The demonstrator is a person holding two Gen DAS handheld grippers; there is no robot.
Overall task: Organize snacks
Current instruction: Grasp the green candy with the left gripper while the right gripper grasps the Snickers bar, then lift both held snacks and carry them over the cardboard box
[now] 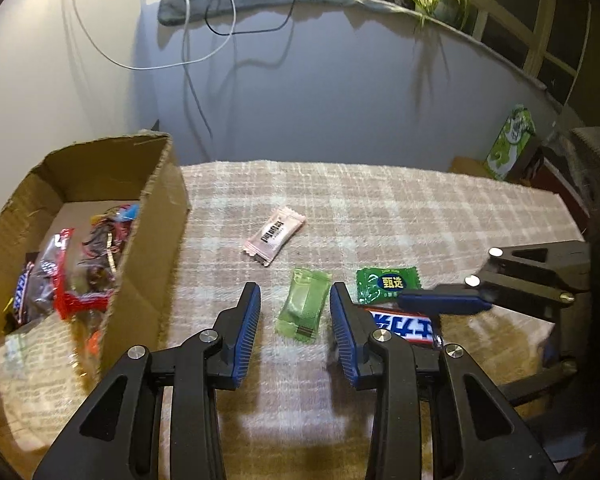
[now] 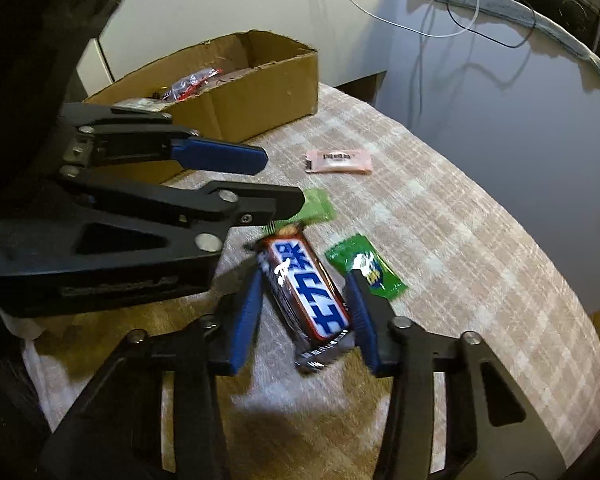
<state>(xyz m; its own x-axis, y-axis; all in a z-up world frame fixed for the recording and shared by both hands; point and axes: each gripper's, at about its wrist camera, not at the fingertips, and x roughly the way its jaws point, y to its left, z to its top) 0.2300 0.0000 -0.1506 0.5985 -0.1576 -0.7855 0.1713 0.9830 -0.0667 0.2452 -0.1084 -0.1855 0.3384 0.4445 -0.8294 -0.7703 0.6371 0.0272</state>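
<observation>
Blue-padded right gripper (image 2: 306, 312) (tilted down) astride chocolate bar (image 2: 308, 296)

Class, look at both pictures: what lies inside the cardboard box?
Inside the cardboard box lie snack packets, red and clear wrappers among them. The near wall and the packets on top cover whatever lies lower down.
</observation>
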